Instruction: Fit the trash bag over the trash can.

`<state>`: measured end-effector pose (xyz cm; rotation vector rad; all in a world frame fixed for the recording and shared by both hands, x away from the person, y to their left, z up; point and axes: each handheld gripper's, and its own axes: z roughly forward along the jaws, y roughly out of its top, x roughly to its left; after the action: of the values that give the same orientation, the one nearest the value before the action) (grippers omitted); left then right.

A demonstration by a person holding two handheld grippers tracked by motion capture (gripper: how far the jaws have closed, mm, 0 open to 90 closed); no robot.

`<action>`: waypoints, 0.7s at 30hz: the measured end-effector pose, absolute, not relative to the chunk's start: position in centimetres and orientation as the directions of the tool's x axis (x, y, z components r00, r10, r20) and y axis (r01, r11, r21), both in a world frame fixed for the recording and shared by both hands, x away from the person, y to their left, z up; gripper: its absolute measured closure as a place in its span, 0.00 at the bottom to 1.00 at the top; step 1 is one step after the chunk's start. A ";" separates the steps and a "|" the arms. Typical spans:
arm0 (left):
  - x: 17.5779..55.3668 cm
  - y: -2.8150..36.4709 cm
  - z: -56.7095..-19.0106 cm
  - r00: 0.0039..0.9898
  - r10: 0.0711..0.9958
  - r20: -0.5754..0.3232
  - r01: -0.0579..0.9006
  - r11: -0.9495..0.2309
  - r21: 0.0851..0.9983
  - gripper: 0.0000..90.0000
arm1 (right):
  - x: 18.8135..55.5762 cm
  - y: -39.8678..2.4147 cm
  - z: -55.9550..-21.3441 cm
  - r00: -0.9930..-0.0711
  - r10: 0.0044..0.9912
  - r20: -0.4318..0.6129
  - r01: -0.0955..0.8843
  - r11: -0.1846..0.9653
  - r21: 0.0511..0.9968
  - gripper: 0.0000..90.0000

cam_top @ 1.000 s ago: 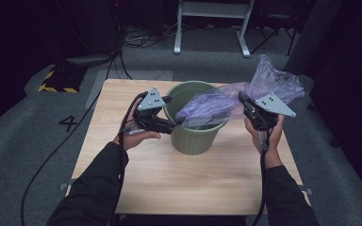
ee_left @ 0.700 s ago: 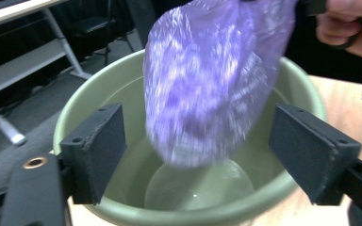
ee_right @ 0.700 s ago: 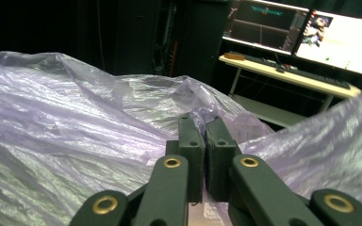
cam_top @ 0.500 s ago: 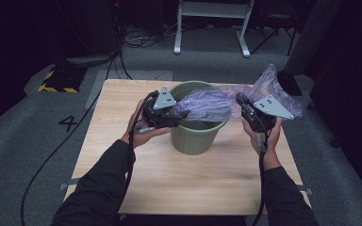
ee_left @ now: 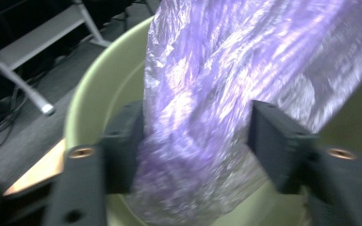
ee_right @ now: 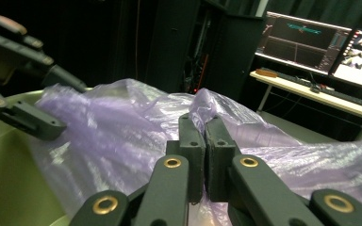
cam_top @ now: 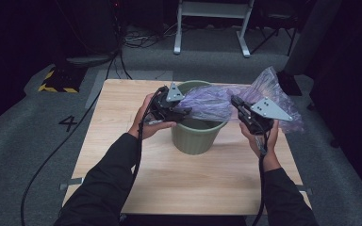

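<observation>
- Bag (cam_top: 217, 101), purple plastic film, lies stretched across the mouth of the green bin (cam_top: 199, 136) and spills past its right rim.
- Right gripper (ee_right: 205, 141): fingers clenched on a fold of the bag.
- Left gripper (ee_left: 198, 141): fingers have just been opening, spread around the bag over the bin, left pad touching the film.
- Bin stands on the wooden desk (cam_top: 122, 117).

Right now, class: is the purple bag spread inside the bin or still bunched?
Bunched: the purple bag drapes crumpled across the green bin rim, not lining it.
</observation>
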<state>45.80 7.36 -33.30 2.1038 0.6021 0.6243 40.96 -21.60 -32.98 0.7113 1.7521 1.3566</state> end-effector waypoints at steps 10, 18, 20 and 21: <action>44.2 9.1 -32.2 0.770 0.605 0.202 0.162 -0.492 0.856 0.26 | 40.6 -21.2 -32.7 -0.515 0.809 -0.283 -0.036 0.309 0.950 0.99; 44.5 10.0 -32.2 0.775 0.594 0.215 0.159 -0.514 0.843 0.52 | 40.7 -22.6 -32.8 -0.438 0.837 -0.327 -0.011 0.359 0.933 1.00; 44.5 9.4 -32.4 0.781 0.577 0.237 0.144 -0.536 0.832 0.60 | 40.7 -22.7 -32.8 -0.435 0.837 -0.333 -0.010 0.365 0.931 1.00; 44.6 9.0 -32.5 0.781 0.572 0.251 0.138 -0.550 0.824 0.66 | 40.7 -22.7 -32.8 -0.437 0.835 -0.333 -0.010 0.366 0.930 1.00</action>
<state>44.57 9.02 -32.53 2.1064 0.5269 0.6390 40.71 -22.71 -32.84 0.7331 1.7361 1.1901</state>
